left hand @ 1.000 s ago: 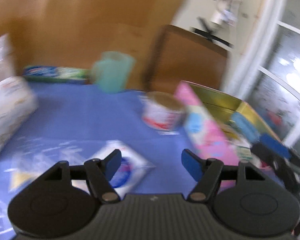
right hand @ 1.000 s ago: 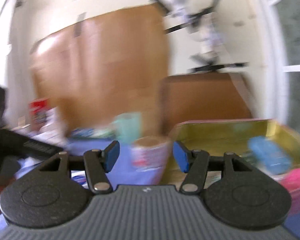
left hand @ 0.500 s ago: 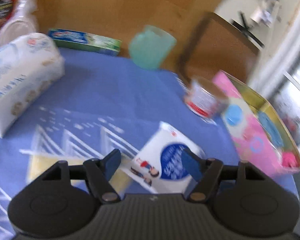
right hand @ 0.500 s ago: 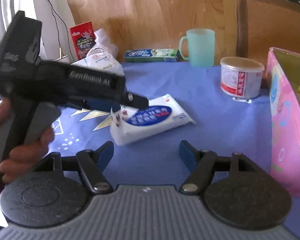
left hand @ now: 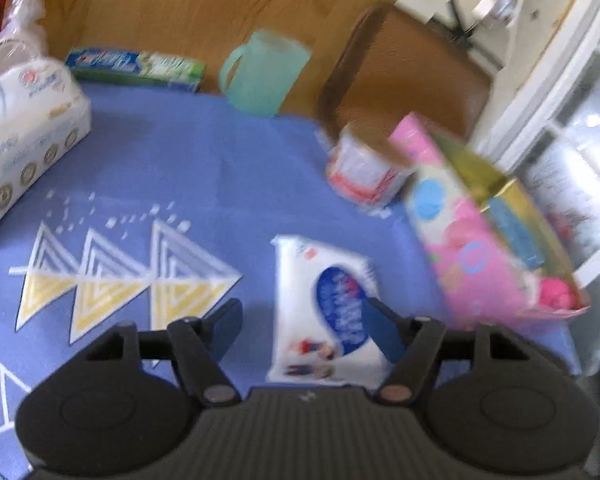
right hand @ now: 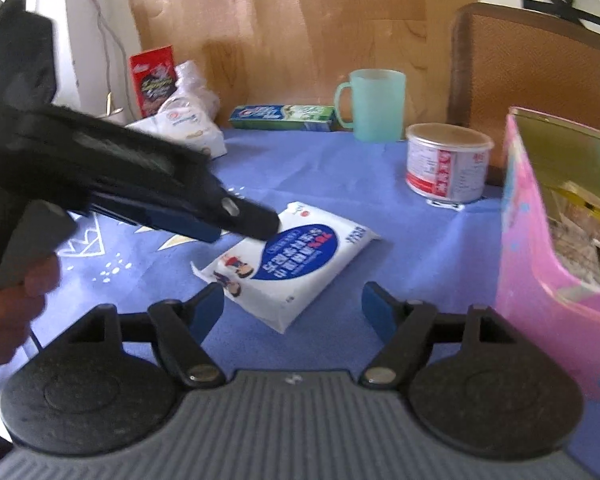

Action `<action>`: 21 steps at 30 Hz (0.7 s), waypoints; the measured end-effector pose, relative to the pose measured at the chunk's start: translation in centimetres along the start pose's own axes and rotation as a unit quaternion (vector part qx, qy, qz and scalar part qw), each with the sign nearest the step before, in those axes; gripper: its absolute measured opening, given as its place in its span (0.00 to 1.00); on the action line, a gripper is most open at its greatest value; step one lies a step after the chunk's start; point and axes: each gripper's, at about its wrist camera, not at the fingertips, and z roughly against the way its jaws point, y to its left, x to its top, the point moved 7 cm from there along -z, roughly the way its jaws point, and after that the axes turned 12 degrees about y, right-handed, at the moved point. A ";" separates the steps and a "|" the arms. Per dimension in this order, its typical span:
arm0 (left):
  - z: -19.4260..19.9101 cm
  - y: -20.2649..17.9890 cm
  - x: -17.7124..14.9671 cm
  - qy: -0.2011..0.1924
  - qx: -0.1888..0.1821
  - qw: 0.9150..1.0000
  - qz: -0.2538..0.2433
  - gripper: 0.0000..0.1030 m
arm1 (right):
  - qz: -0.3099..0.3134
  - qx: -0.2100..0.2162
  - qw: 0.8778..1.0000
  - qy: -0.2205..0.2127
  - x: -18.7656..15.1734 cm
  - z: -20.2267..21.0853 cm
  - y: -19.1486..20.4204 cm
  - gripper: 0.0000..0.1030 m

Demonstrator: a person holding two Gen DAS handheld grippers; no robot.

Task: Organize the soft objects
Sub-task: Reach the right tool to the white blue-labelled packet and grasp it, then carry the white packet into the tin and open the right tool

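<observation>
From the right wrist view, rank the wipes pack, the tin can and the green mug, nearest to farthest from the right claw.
1. Wipes pack: flat on the cloth, just ahead of the right claw.
2. Tin can: farther back, to the right.
3. Green mug: at the table's far edge.

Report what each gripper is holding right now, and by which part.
Nothing is held. The left gripper is closing over the white tissue pack, which lies flat on the blue cloth, pads not yet pressing it. The right gripper is opening, nothing between its jaws.
</observation>
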 end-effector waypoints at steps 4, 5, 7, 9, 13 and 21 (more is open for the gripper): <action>0.0 -1.7 -0.7 0.006 -0.017 1.000 -0.017 0.46 | 0.051 -0.016 0.999 -0.003 0.1 -1.0 1.4 0.66; 0.3 -2.0 -0.6 0.001 -0.005 1.000 -0.016 0.44 | 0.057 -0.023 0.998 -0.006 0.2 -1.0 1.6 0.66; 1.4 -2.9 -0.3 -0.016 -0.005 1.000 -0.024 0.44 | 0.053 -0.027 0.998 -0.026 0.3 -0.4 1.6 0.62; 3.4 -4.7 0.4 -0.041 -0.028 0.998 -0.037 0.44 | 0.041 -0.047 0.996 -0.057 0.6 1.1 0.9 0.52; 6.5 -10.8 2.1 -0.094 -0.068 0.987 -0.113 0.45 | -0.008 -0.068 0.990 -0.127 1.8 5.6 -2.4 0.48; 3.3 -21.9 4.9 -0.118 -0.090 0.964 -0.221 0.48 | -0.089 -0.143 0.968 -0.185 0.6 11.5 -10.9 0.47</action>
